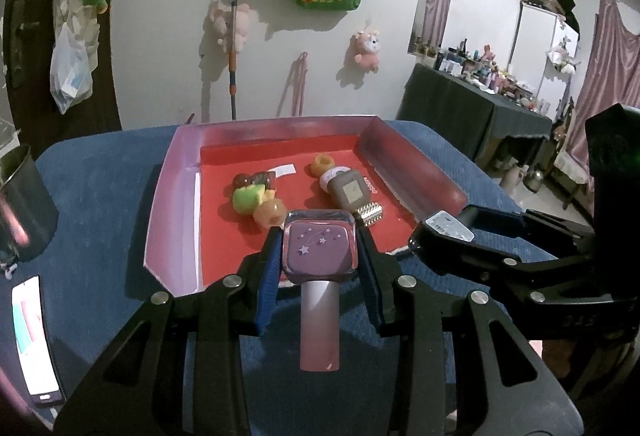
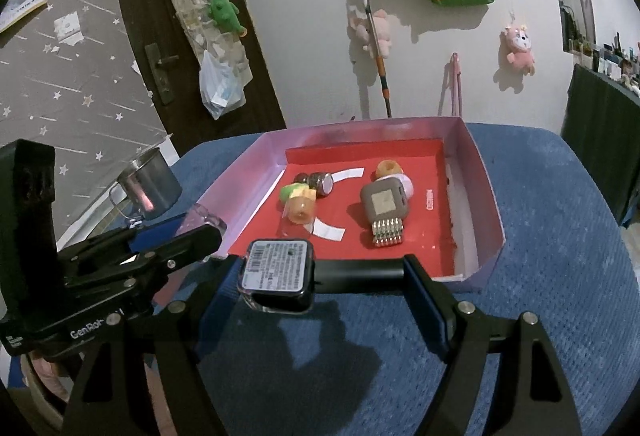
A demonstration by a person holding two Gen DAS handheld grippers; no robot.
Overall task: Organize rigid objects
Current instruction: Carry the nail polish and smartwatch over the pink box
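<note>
1. Our left gripper is clamped tight on a purple bottle with little stars on its square face. Its pink cap points back toward us, at 6 o'clock in the left view.
2. Our right gripper holds a black bottle the long way, with one pad on each end. The white label faces up.
3. In the left view, the right gripper and its black bottle show at 3 o'clock.
4. In the right view, the left gripper shows at 9 o'clock. The clear thing at its tip may be the purple bottle, but we cannot tell for sure.
5. Both bottles are up in the air, just at the near edge of the pink box, which has a red floor.
6. The box sits on a blue cloth, at 12 o'clock from both grippers.
7. Inside the box we see a brown square bottle with a shiny ridged cap. An orange ring lies just behind it.
8. At 9 o'clock from the brown bottle lies a little pile of small toys, green, yellow and orange.
9. A metal cup stands on the cloth, at 9 o'clock from the box.
10. A phone lies at 8 o'clock in the left view.
</note>
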